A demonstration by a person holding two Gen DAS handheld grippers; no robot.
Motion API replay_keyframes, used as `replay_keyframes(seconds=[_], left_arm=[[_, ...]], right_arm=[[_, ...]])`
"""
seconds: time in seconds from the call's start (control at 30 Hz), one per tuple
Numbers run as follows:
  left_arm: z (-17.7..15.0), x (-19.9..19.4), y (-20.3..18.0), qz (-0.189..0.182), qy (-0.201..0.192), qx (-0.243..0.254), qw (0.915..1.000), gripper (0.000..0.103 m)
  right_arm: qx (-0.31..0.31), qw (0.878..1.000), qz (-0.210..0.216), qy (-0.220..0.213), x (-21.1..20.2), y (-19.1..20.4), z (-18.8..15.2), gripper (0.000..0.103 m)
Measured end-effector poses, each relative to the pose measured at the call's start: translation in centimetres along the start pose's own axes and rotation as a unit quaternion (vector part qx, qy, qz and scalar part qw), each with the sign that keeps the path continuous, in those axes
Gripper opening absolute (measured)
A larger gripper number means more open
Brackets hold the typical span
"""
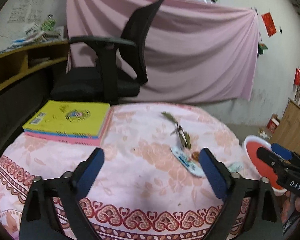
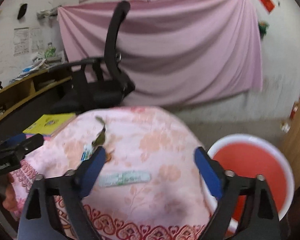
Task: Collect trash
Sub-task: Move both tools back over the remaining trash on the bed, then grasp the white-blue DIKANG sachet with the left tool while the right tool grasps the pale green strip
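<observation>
Left tongs [image 1: 152, 160]: wide open, empty, above table [image 1: 130, 180].
Right tongs [image 2: 150, 160]: wide open, empty, above wrapper [image 2: 125, 178].
Basin [image 2: 250, 164]: beside table.

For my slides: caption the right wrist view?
Open right gripper above a wrapper on the pink tablecloth, red bin beside.

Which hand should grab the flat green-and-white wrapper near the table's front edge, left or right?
Right, probably. In its own view the green-and-white wrapper lies between the open jaws of the right gripper, with the red bin just beside. The left gripper is open too, but sits further from the bin.
</observation>
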State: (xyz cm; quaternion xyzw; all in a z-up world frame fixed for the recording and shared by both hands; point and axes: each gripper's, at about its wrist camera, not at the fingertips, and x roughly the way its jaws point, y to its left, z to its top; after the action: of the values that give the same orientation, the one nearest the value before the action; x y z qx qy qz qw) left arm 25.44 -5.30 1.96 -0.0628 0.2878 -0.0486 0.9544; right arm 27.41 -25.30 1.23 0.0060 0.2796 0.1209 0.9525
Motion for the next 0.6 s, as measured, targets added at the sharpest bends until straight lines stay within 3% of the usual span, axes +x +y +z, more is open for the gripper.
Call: replay_keyframes(seconds=[0.13,0.17,0.23,0.3,0.37,0.53,0.6], left_arm=[[-0.4,1.3,-0.2,-0.011,0.032,0.004,0.9994,0.081],[-0.4,1.4,-0.2,-0.014,0.038,0.004,0.9992,0.081],[-0.5,1.8,-0.3,-0.025,0.052,0.004,0.9983,0.078],[-0.5,2.2,-0.3,-0.034,0.065,0.004,0.9973,0.067],[-0.5,2.9,-0.4,-0.041,0.081,0.003,0.9958,0.062],[-0.5,4.1,-0.5,-0.054,0.11,-0.007,0.9924,0.051],[-0.4,4.7,-0.6,-0.058,0.12,-0.01,0.9911,0.048]], right_arm=[[-0.001,0.996,0.052,0.068,1.6,0.2,-0.8,0.051],[0.001,0.995,0.063,0.082,2.0,0.2,-1.0,0.047],[0.004,0.992,0.078,0.103,2.5,0.3,-1.3,0.043],[0.009,0.987,0.094,0.127,3.1,0.4,-1.6,0.04],[0.011,0.985,0.098,0.141,3.7,0.5,-1.8,0.04],[0.023,0.984,0.096,0.149,4.2,0.4,-1.5,0.038],[0.025,0.984,0.092,0.149,4.8,0.4,-1.1,0.032]])
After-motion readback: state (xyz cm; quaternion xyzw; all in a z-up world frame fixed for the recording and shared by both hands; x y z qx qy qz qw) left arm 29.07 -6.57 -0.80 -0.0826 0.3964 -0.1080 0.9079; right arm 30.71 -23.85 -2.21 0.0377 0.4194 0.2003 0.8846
